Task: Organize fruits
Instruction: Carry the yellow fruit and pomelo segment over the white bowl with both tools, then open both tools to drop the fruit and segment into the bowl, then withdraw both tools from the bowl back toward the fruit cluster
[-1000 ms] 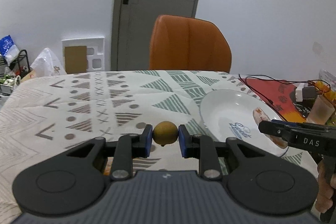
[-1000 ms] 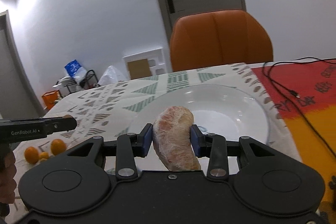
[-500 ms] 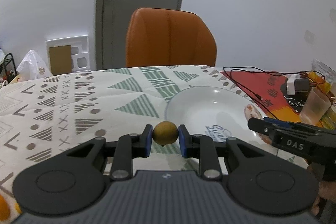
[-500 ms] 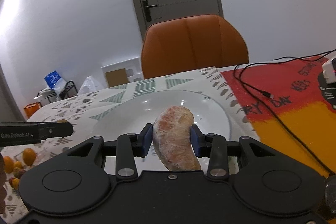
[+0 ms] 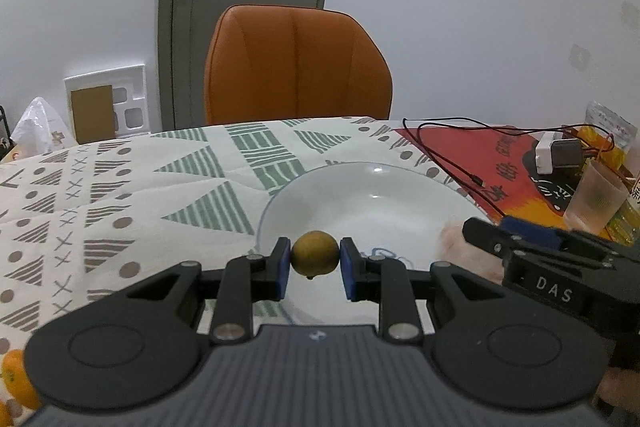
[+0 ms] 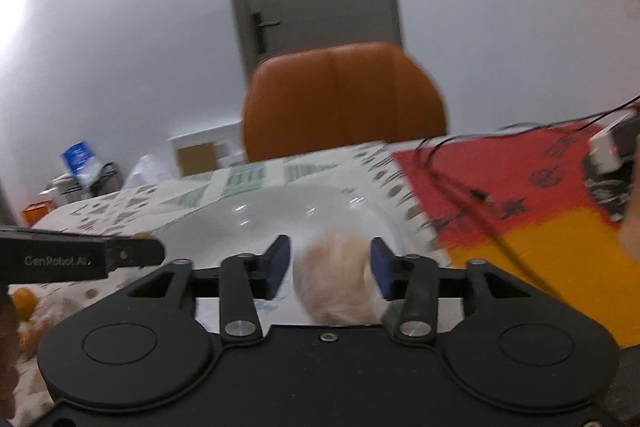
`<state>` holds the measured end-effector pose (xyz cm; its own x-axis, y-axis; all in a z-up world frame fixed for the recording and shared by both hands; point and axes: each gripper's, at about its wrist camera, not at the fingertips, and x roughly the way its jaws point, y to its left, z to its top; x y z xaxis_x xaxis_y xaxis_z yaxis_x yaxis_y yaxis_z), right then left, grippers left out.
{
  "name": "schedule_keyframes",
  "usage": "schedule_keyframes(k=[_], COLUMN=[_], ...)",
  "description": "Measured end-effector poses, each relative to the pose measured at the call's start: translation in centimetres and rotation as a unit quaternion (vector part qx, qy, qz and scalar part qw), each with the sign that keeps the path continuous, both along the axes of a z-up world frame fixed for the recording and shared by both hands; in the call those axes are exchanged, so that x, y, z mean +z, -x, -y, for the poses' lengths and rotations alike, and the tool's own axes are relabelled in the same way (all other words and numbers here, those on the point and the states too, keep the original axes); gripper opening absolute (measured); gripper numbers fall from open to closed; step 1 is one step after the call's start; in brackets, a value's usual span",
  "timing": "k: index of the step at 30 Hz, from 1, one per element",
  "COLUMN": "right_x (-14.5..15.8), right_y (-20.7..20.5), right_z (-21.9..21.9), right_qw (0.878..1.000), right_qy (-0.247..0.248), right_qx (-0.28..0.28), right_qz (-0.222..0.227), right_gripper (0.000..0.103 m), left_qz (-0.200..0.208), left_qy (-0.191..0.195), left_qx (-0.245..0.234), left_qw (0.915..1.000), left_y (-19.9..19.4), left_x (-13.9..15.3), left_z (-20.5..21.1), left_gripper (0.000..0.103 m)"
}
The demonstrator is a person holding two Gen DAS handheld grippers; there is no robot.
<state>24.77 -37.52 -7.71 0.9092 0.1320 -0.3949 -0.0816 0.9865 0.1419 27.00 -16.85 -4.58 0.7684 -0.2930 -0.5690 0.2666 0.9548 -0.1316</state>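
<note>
Left gripper (image 5: 314, 269): clamped on one small yellow-green citrus fruit (image 5: 314, 253), which is pinched between the blue pads (image 5: 282, 267) and carried over the near rim of the white plate (image 5: 360, 195); the fruit is not yet set down. Right gripper (image 6: 329, 269): jaws spread apart, no grip held; one peeled pinkish fruit segment (image 6: 334, 277) is seen between the pads with a gap on the left side, while contact on the right cannot be told through the blur, and it is judged to be lying in the plate at its right-hand side. Progress, as judged: one item delivered to the plate, one item in transit above it, remainder outstanding. Count of fruit left on the patterned tablecloth (image 5: 120, 187): one orange fruit (image 5: 16, 375) is shown clearly at the lower left edge of the left wrist view, with a sliver of a second beneath it; in the right wrist view a blurred orange cluster is seen at the left edge, number not determinable. Plates: one. Hand-held grippers: two. Other items recorded: one orange chair (image 5: 296, 67) behind the table, one translucent cup (image 5: 596, 199) on the red mat (image 5: 472, 151), one black cable (image 5: 448, 147), one closed door (image 5: 248, 7).
</note>
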Motion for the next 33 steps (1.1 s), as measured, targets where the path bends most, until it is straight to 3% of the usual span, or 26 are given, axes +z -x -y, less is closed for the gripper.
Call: schedule_keyframes(k=[14,19,28,33], right_x=[-0.1,-0.2,0.1,0.5], right_y=[0.2,0.4,1.0,1.8], right_z=[0.7,0.4,0.5,-0.6], right_qw=[0.998,0.998,0.993,0.991], right_qy=[-0.056,-0.055,-0.105,-0.107], right_qx=[0.016,0.020,0.048,0.072], right_qz=[-0.018,-0.016,-0.027,-0.039], right_gripper=[0.053,0.058,0.068,0.070], left_qz=[0.006,0.011,0.038,0.043], left_qy=[0.002,0.001,0.015,0.017], left_qx=[0.014,0.028,0.080,0.097], left_qw=[0.9999,0.9995,0.9960,0.9942], left_y=[0.5,2.0,5.3,6.6], left_x=[0.8,1.8,4.2,5.1], left_z=[0.0,-1.4,-5.2,-7.1], left_gripper=[0.032,0.053,0.076,0.079])
